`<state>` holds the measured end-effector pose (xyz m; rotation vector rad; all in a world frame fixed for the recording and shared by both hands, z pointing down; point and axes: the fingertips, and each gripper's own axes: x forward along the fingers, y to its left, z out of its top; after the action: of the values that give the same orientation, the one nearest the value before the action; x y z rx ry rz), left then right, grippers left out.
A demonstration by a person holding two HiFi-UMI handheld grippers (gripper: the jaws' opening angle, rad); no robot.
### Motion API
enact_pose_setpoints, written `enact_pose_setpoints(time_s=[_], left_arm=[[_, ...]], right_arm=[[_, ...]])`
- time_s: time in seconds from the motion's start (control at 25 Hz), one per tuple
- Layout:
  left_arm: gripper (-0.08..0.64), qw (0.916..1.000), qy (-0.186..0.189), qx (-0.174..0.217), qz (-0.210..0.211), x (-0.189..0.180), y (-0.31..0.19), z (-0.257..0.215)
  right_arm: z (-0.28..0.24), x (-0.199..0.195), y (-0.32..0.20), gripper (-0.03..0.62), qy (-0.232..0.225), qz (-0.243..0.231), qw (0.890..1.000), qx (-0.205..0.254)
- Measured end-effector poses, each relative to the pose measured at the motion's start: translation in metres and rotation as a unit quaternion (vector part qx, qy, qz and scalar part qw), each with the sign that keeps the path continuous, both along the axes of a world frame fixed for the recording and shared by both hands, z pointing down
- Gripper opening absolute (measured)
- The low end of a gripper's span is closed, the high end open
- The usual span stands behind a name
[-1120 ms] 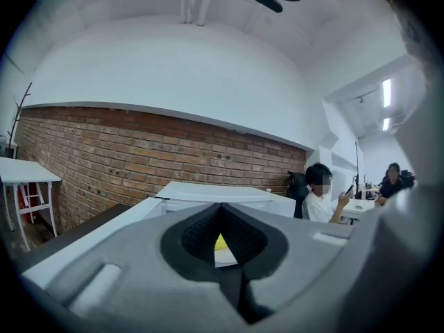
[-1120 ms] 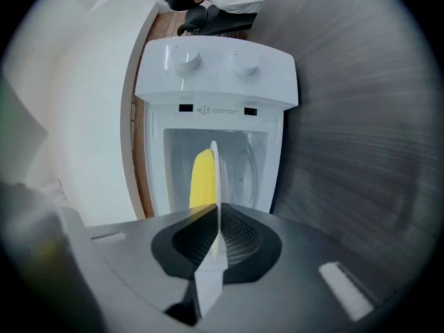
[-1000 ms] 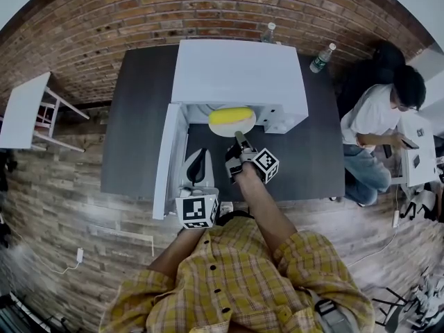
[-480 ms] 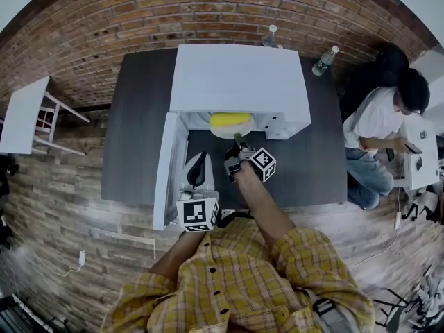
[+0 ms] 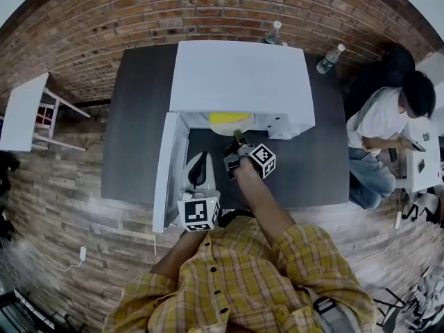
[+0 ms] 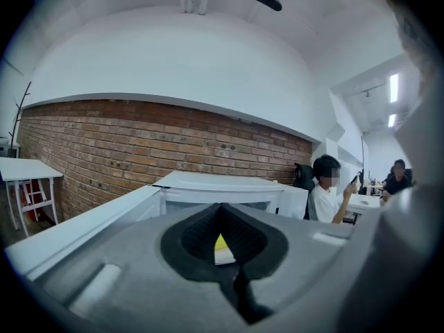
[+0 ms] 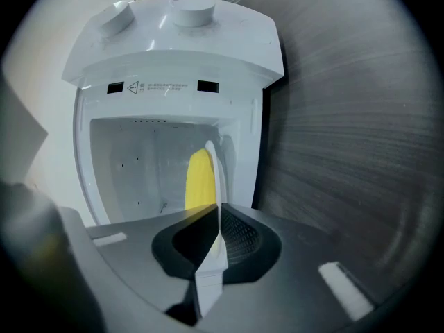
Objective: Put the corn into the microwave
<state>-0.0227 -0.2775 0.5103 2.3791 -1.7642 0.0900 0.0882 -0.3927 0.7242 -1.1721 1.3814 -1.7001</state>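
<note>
One corn cob, one plate, at the microwave's mouth

Head view: one corn (image 5: 229, 117) lies on one white plate (image 5: 244, 124), just under the front edge of the single microwave (image 5: 239, 75), whose door (image 5: 166, 165) stands open at left. The right gripper (image 5: 238, 139) reaches in from the near side. The left gripper (image 5: 200, 157) hangs beside the door.
Left gripper view: its jaws are pressed together on nothing.
Right gripper view: the jaws clamp the plate's near rim, and the corn sits inside the cavity.
The cob looks light, firm and likely to roll. The plate looks stiff and slick, so hold it by the rim and keep it level.
</note>
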Motion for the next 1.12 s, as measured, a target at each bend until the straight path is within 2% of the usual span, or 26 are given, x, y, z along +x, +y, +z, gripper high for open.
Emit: enact_pose_setpoints(time_s=[0.56, 0.92, 1.12], left_arm=[[-0.005, 0.9996, 0.005, -0.025, -0.015, -0.007, -0.006, 0.017], [-0.005, 0.9994, 0.009, -0.027, -0.019, -0.007, -0.008, 0.019], [-0.005, 0.9994, 0.010, -0.027, -0.018, -0.007, -0.008, 0.018]], right_arm=[[-0.002, -0.007, -0.019, 0.015, 0.009, 0.012, 1.000, -0.021], [0.001, -0.009, -0.024, 0.008, 0.003, 0.016, 0.999, -0.029], [0.006, -0.011, -0.020, 0.069, -0.008, 0.007, 0.999, -0.039]])
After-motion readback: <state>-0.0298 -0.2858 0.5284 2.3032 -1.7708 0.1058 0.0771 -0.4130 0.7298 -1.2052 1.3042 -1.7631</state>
